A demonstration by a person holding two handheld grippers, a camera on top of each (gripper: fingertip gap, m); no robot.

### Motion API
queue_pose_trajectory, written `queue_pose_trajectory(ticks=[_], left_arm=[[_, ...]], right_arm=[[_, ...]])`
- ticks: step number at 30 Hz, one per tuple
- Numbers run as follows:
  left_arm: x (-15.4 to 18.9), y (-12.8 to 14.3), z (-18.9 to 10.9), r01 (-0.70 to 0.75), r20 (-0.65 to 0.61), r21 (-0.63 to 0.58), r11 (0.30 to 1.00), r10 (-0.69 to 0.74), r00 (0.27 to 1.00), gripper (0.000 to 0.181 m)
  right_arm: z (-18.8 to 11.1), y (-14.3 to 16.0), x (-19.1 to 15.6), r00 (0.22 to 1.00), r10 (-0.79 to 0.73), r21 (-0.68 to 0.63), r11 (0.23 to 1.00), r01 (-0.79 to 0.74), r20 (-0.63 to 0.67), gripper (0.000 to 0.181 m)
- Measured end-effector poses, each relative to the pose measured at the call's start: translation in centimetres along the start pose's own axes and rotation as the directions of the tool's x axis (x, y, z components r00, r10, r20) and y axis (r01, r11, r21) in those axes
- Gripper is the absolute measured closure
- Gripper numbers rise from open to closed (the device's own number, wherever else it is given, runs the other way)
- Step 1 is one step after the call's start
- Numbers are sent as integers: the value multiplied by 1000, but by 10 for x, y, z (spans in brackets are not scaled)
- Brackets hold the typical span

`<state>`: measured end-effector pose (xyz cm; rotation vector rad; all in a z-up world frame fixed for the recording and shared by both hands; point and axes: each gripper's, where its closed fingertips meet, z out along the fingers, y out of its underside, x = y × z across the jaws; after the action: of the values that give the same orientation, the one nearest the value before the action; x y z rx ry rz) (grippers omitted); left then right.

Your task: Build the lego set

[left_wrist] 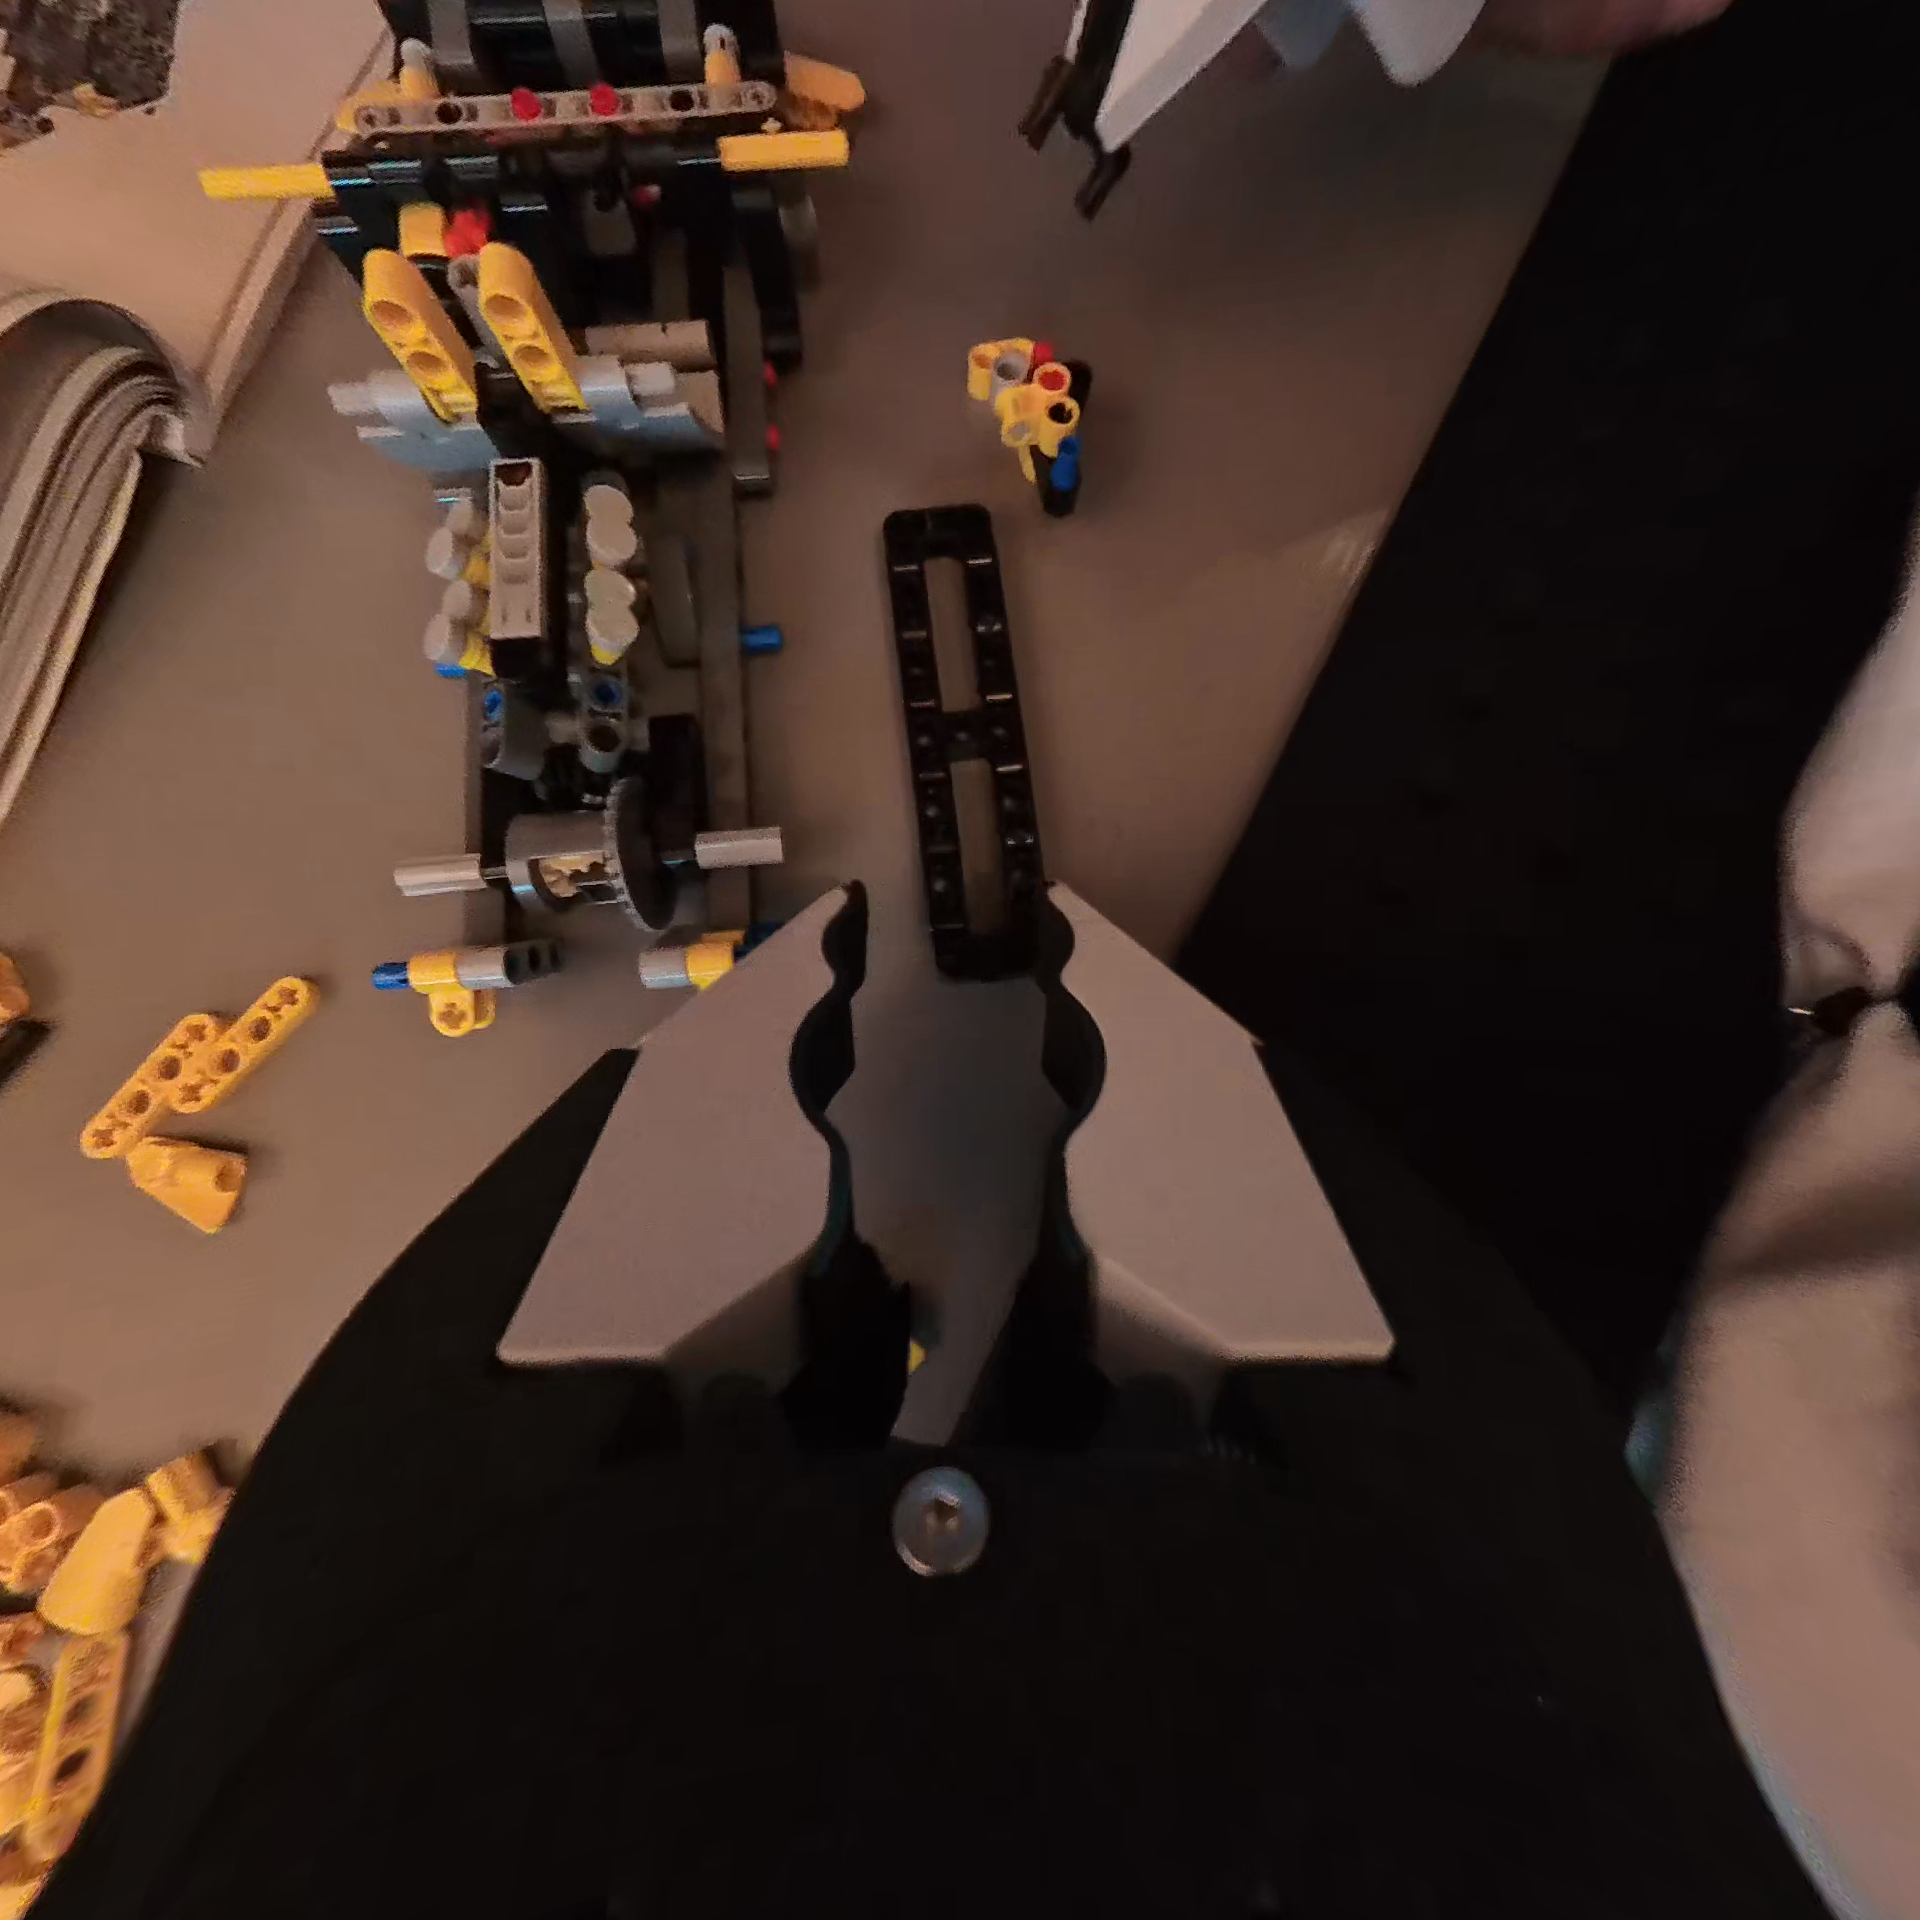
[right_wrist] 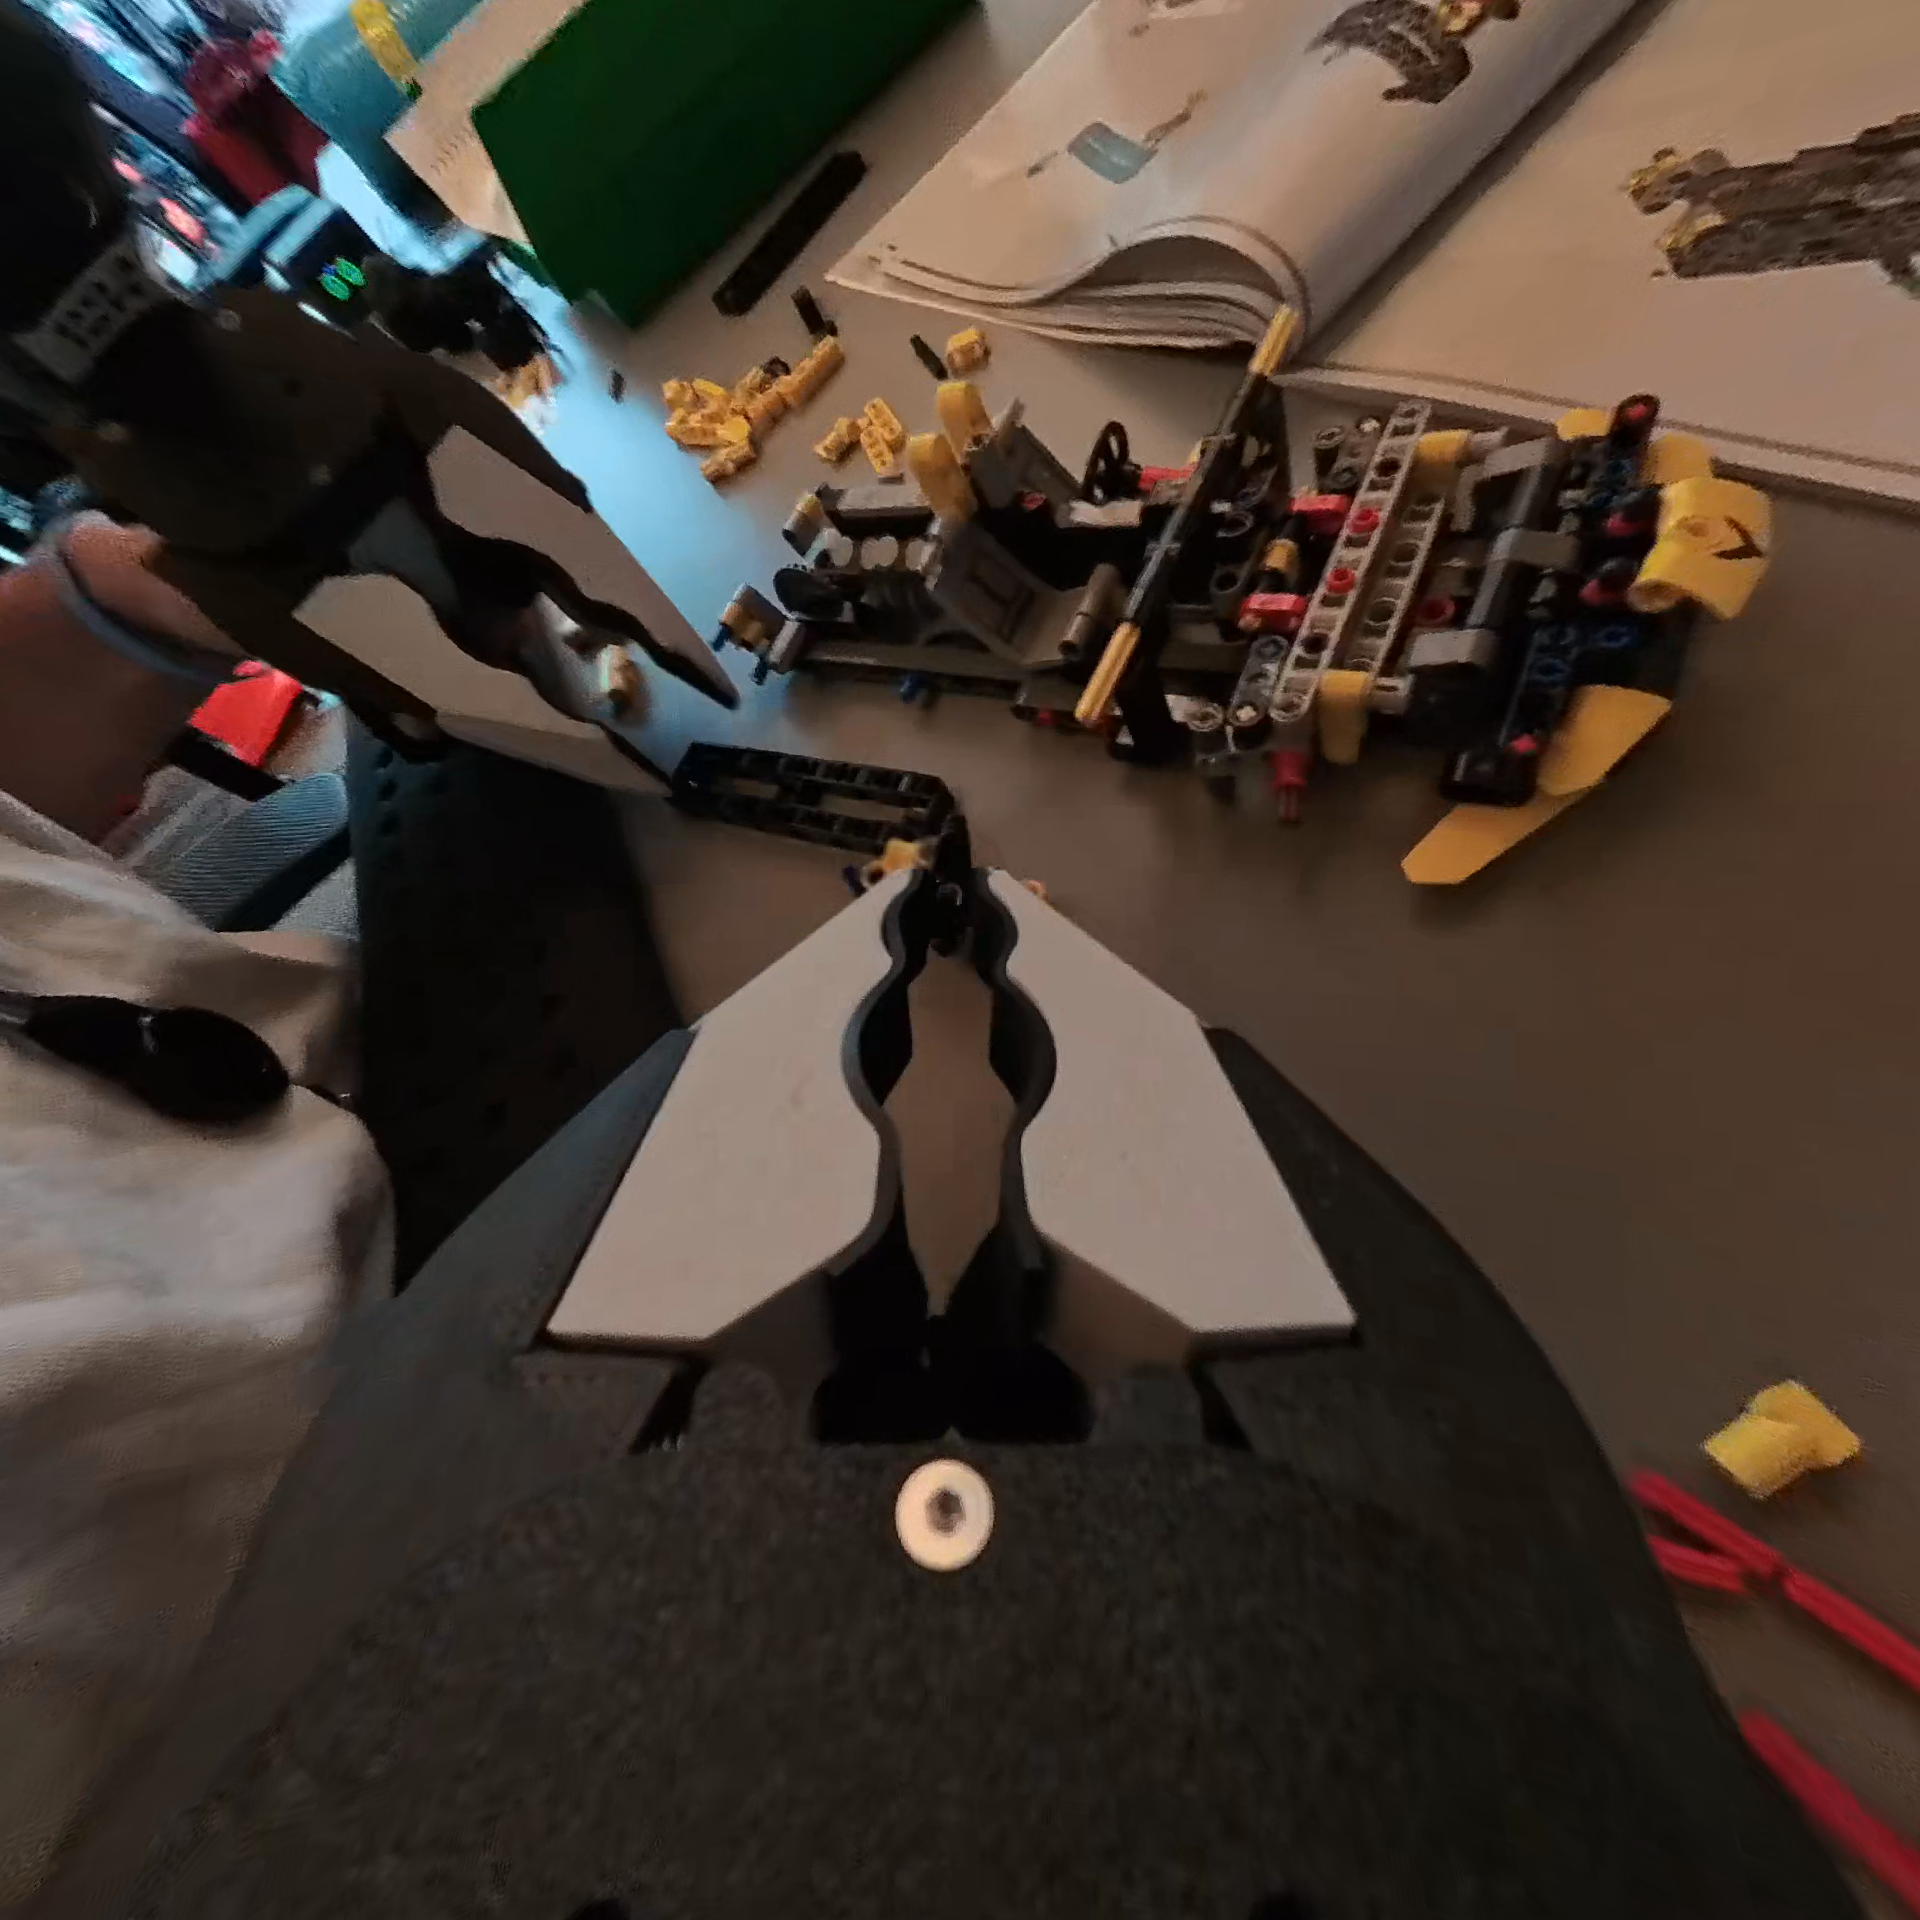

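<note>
Black frame (left_wrist: 961, 738) lies flat on the table (left_wrist: 1195, 644), just right of the model (left_wrist: 582, 468). Its long axis runs straight ahead of the left gripper (left_wrist: 951, 914), whose open jaws flank the near end without clamping it. The right gripper (right_wrist: 945, 904) is pinched on a small black part (right_wrist: 948, 894) at the frame's far end. Judgement: the left gripper is nearer the frame's bulk and is lined up to grasp it; closing should steady the frame.
</note>
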<state>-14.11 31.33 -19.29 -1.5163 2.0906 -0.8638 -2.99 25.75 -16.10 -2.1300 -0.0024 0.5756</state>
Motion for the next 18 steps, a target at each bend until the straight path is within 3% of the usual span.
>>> queue_pose_trajectory(ticks=[3,7,18], left_arm=[[-1,1,2,-18,14,-9,1000,18,1000,149],[1,1,5,-18,0,-21,1000,18,1000,149],[-3,-2,0,27,10,10,1000,-27,1000,148]], right_arm=[[-6,11,21,989,-41,-88,996,29,-139,175],[-11,19,34,968,-119,-158,984,85,-221,174],[-1,26,10,984,-120,-245,966,86,-129,174]])
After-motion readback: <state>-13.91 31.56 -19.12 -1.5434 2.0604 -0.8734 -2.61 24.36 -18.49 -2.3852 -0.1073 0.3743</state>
